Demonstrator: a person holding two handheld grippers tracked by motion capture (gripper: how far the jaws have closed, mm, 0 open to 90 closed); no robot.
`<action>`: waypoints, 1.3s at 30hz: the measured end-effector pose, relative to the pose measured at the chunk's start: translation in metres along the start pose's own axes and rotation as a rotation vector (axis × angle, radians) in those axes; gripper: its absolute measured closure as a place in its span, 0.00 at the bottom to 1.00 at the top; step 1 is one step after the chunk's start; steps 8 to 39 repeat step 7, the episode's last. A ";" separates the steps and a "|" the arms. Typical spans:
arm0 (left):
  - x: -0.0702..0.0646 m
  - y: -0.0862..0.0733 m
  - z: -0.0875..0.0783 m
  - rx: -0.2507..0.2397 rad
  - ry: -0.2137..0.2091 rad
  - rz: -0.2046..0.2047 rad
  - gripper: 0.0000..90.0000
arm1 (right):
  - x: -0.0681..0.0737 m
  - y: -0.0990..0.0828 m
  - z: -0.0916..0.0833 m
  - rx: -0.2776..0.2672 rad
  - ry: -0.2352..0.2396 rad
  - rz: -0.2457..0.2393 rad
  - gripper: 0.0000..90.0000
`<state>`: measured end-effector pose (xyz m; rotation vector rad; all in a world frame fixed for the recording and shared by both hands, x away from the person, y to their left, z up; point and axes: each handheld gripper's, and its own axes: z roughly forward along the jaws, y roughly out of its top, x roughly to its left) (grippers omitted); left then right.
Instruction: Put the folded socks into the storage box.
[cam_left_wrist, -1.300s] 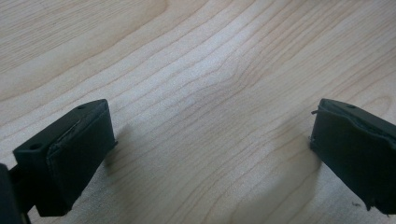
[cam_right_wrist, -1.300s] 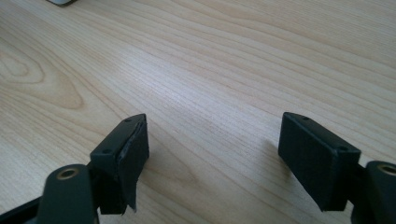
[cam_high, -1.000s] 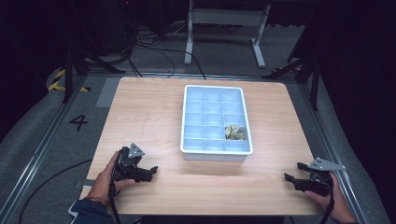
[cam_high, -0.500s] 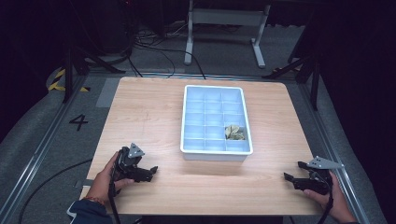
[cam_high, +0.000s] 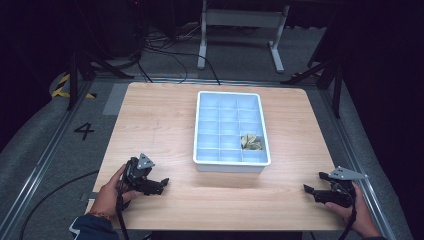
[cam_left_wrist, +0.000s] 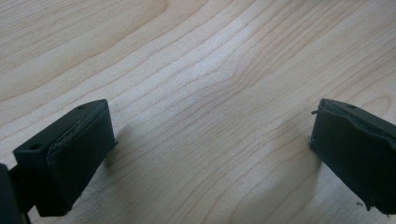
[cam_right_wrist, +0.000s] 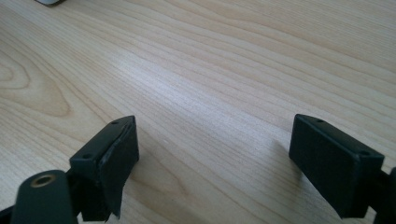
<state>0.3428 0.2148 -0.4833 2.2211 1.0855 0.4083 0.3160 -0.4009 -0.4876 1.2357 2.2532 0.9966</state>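
A pale wooden worktop (cam_high: 160, 125) carries a light blue compartment tray (cam_high: 231, 160) at its middle, with a small crumpled yellowish thing (cam_high: 250, 142) lying in a right-hand cell near the front. The left tongs (cam_high: 161, 184) and right tongs (cam_high: 309, 192), each in a hand, rest low at the near corners, both with jaws spread wide over bare wood, pinching nothing.

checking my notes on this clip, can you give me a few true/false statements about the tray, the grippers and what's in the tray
1. The left gripper has its jaws apart over bare wood. True.
2. The right gripper is clamped on a leaf. False: it is open and holds nothing.
3. The pale tray lies between the two grippers and farther back on the table. True.
4. Every compartment holds something. False: just one, at the tray's right side, holds a yellowish clump.
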 end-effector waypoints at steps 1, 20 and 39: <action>0.000 0.000 0.000 0.003 -0.001 0.001 0.00 | 0.000 0.000 0.000 -0.001 -0.001 0.001 0.18; 0.000 0.000 0.000 0.003 -0.001 0.001 0.00 | -0.001 0.001 0.001 -0.001 -0.003 0.000 0.18; 0.000 0.000 0.000 0.003 -0.001 0.001 0.00 | -0.001 0.001 0.001 -0.001 -0.003 0.000 0.18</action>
